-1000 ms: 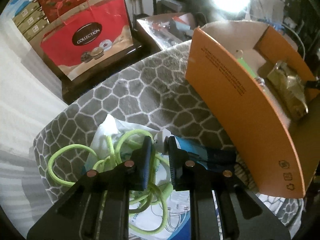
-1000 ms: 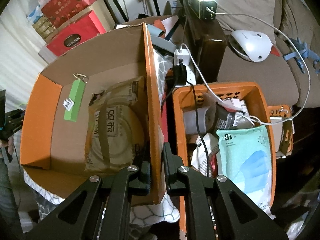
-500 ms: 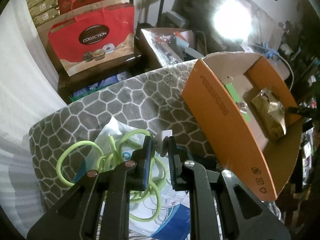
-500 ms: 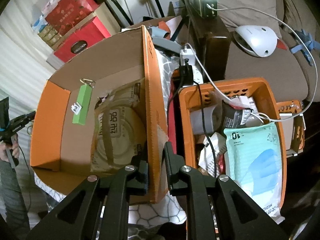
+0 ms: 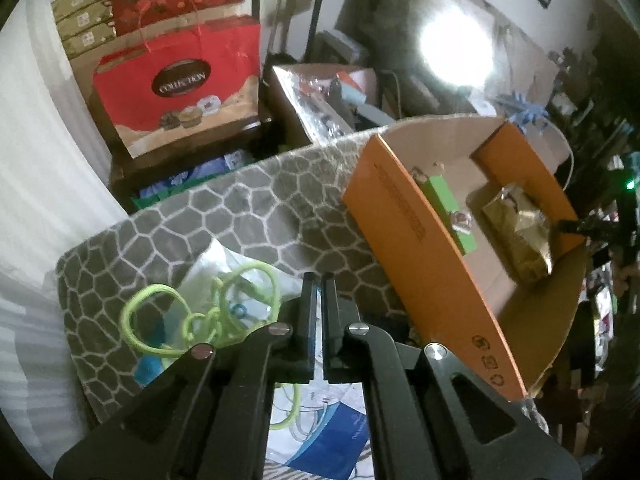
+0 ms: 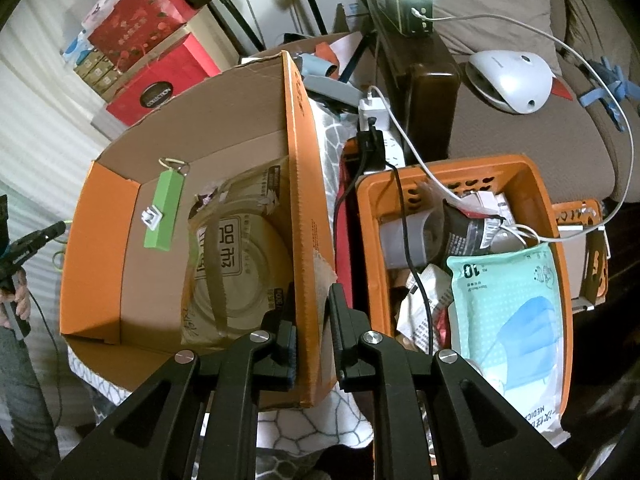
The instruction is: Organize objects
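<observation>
Orange box (image 6: 306, 216) wall between right gripper (image 6: 312, 322) jaws; left gripper (image 5: 319, 316) jaws closed, empty.

**Left hand-held gripper closed above the cord**

Your left hand-held gripper (image 5: 319, 288) has its jaws drawn together, with nothing visibly clamped between them. Just left of the fingertips, a neon green cord (image 5: 200, 312) lies looped over a clear plastic bag (image 5: 224, 264) on the grey honeycomb-patterned cushion (image 5: 240, 208). To your right sits an open orange cardboard box (image 5: 432, 280), holding a green bar (image 5: 450, 210) and a crinkled gold packet (image 5: 520, 236). Behind the cushion stands a red gift bag (image 5: 180, 80).
</observation>
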A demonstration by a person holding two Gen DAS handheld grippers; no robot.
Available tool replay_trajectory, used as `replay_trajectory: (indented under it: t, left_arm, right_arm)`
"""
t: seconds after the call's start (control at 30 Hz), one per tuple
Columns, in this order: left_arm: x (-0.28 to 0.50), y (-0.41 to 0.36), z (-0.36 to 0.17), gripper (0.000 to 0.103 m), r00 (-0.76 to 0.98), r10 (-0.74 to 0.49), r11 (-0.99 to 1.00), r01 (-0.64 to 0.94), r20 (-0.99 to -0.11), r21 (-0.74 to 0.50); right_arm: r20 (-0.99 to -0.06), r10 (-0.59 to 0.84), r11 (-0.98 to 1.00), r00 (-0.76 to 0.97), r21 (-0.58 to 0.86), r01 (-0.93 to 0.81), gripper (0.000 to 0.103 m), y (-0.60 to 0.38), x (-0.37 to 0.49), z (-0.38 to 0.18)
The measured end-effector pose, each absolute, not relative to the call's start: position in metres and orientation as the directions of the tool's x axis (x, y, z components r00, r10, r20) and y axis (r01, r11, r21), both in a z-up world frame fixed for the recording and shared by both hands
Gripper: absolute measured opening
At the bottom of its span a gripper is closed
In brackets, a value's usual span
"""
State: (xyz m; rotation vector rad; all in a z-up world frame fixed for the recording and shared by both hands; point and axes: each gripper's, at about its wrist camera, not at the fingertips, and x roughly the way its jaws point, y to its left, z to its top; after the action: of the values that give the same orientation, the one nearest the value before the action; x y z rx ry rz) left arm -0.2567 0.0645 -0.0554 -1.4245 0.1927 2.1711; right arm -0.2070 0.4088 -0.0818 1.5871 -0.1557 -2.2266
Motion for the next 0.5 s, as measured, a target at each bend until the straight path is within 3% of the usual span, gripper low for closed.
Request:
replay_trajectory:
  t: [0.1,0.3,0.5]
  left_arm:
    - [-0.254,0.077,-0.07,0.003,-0.281,0.321,-0.839,-0.526,-0.904,-0.135]
    - [-0.254,0.095,-0.099,0.024,-0.247,0.238,-0.838,-0.541,-0.939,-0.07]
    - [-0.259,0.093,-0.103,0.032,-0.247,0.219,-0.862,-0.502,-0.944,-0.069]
  right_arm:
    - [-0.883,-0.38,-0.915,-0.275,0.316,0.252,0.013,0.409,-0.207,-0.082]
    - [-0.882,-0.38,-0.917,-0.277,0.32,0.239,0.013,0.41,-0.207,-0.082]
    - [-0.883,-0.378,-0.918,-0.279,0.318,0.236,0.013,0.41,-0.207,-0.082]
